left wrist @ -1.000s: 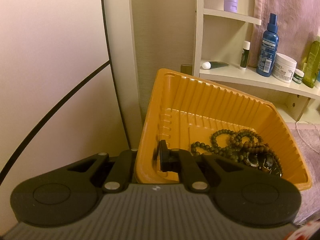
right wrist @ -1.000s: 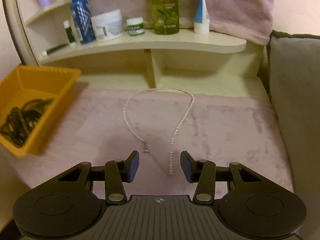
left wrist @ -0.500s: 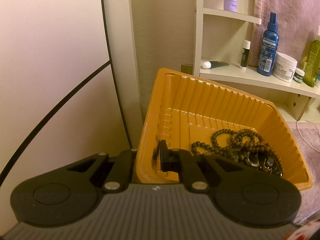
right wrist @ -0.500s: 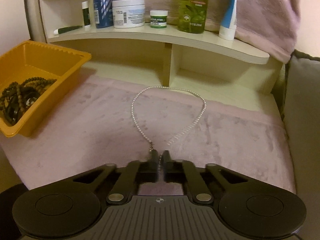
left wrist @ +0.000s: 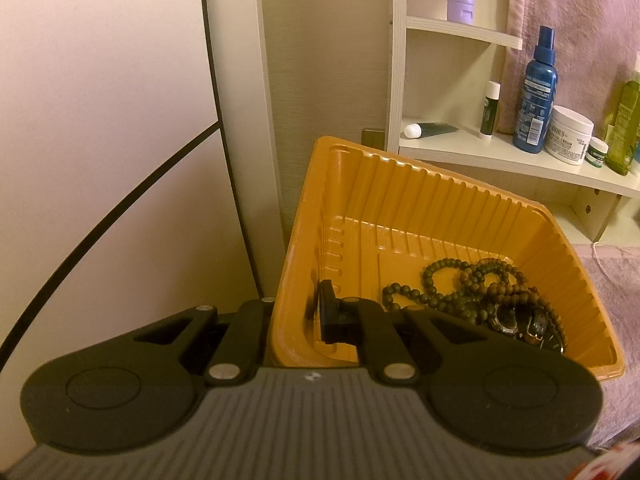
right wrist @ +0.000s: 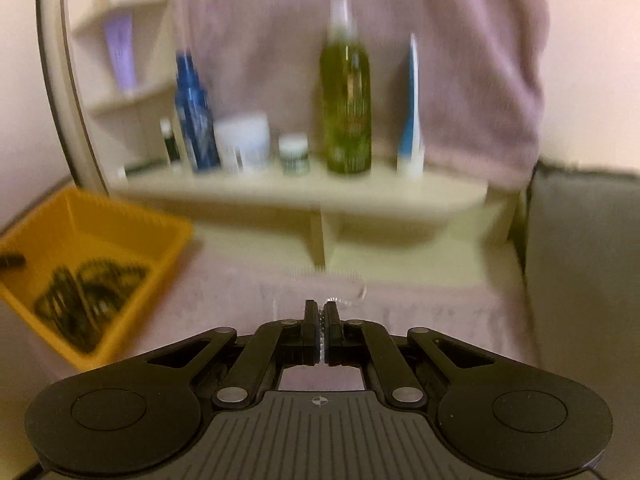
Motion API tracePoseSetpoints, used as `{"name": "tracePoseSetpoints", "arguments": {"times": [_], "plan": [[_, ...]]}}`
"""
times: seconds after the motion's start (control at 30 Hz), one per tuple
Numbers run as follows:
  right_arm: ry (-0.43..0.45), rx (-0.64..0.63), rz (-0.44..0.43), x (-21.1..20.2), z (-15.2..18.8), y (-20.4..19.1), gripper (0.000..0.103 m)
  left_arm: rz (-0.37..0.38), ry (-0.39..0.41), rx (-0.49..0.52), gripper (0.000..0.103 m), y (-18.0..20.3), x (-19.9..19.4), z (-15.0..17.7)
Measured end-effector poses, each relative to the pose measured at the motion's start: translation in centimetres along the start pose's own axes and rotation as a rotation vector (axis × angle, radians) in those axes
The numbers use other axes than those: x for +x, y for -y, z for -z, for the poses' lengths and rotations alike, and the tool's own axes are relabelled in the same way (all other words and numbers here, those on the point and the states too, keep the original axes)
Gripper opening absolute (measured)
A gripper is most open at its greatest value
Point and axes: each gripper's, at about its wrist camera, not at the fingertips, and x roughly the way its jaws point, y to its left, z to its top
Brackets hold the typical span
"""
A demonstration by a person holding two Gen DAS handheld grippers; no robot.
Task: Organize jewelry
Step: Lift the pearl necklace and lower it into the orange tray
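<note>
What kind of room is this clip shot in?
Probably a home dressing or vanity corner: a pale shelf unit holds a blue spray bottle and a cream jar, with a pink towel hanging behind.

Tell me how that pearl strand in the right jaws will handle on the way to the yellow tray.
The pearl strand is pinched at one spot only, so it will likely hang limp and swing. Its small smooth beads may slip through. It looks light, though this view is blurred.

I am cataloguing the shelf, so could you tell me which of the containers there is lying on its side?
The dark green tube with the white cap, at the shelf's left end; every other container there stands upright.
</note>
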Motion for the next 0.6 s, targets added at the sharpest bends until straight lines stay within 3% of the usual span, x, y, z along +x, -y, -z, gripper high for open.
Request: {"name": "tracePoseSetpoints", "arguments": {"times": [0.3,0.6], "plan": [[0.134,-0.042,-0.066,-3.8,-6.3,-2.2,0.002,0.009,0.007,-0.008,0.007,-0.1,-0.1,-0.1],[0.19,-0.058,-0.2,-5.3,-9.2,-6.8,0.002,0.022,0.012,-0.021,0.007,-0.4,0.0,0.1]]}}
